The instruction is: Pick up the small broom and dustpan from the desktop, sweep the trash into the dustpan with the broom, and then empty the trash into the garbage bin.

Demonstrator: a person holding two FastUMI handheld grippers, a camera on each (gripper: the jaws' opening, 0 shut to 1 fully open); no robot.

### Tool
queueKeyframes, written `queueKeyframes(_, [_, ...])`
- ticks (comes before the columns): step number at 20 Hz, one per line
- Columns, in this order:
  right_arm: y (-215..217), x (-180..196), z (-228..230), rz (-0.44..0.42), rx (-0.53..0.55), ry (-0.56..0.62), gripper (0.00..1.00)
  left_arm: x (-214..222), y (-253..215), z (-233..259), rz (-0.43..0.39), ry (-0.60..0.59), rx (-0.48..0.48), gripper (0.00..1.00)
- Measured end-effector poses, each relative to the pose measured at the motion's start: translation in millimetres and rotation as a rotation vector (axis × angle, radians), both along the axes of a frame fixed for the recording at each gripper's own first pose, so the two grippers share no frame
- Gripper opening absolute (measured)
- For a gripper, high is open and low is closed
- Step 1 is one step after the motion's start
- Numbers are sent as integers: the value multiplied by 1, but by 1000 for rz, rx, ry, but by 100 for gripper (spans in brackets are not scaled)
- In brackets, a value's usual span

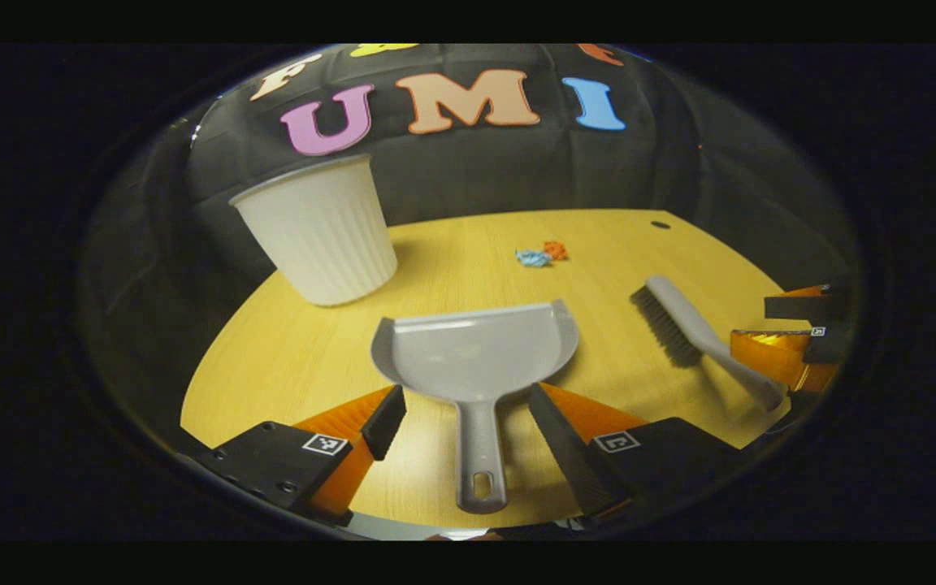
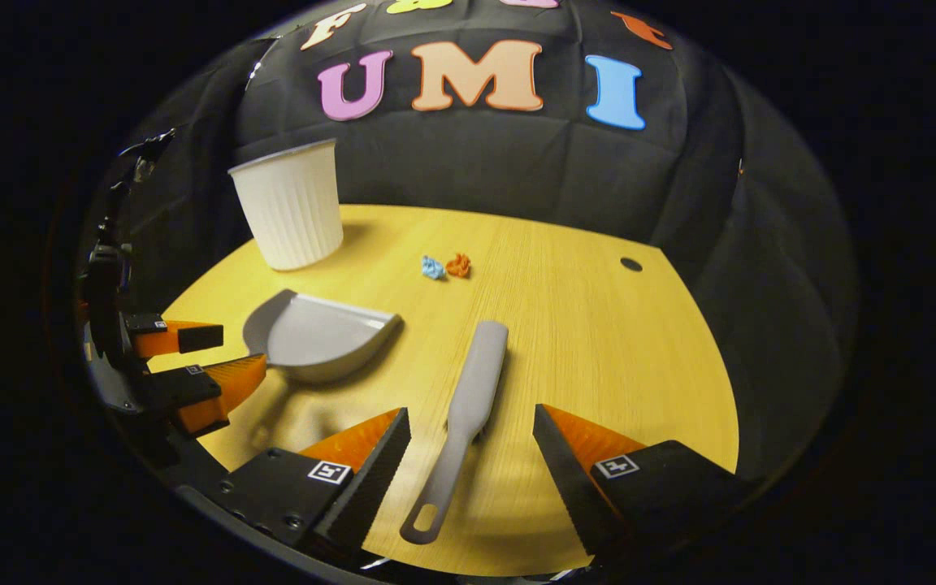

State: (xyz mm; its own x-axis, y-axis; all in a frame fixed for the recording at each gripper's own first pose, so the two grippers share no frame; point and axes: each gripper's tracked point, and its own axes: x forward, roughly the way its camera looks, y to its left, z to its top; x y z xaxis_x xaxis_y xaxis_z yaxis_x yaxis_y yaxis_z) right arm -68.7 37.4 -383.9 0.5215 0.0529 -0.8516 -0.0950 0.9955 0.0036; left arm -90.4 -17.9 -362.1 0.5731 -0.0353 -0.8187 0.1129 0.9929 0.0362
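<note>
Left gripper view: my left gripper [image 1: 466, 422] gapes wide around the dustpan [image 1: 476, 353] handle, apparently not touching it. The bin [image 1: 318, 231] stands behind, left. My right gripper [image 2: 472, 455] is equally wide, straddling the broom [image 2: 468, 414] on the desk [image 2: 614, 357], gripping nothing. Two paper scraps [image 2: 445, 266] lie beyond.

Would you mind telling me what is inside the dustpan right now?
The dustpan looks bare inside: plain grey tray, no trash. The two crumpled scraps lie on the table beyond it. Its underside cannot be seen.
</note>
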Motion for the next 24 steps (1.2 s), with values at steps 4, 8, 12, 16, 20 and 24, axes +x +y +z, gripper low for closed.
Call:
queueKeyframes(4, [6, -19, -40, 20, 2, 146, 89, -21, -1, -33, -10, 97, 9, 94])
queueKeyframes(8, [8, -17, -56, 36, 5, 222, 63, -38, -10, -59, -49, 213, 9, 86])
queueKeyframes(12, [7, -19, -65, 58, 48, 303, 34, -25, -7, -62, -82, 181, 67, 52])
queueKeyframes(16, [-9, -8, -50, 78, 87, 256, 23, -17, -6, -51, -44, 160, 34, 31])
queueKeyframes(20, [-33, 25, -29, 86, 130, 175, 23, -3, -14, -31, -16, 129, 25, 31])
queueKeyframes(24, [-63, 62, -9, 142, 120, 97, 23, 10, -20, -5, -19, 78, 74, 30])
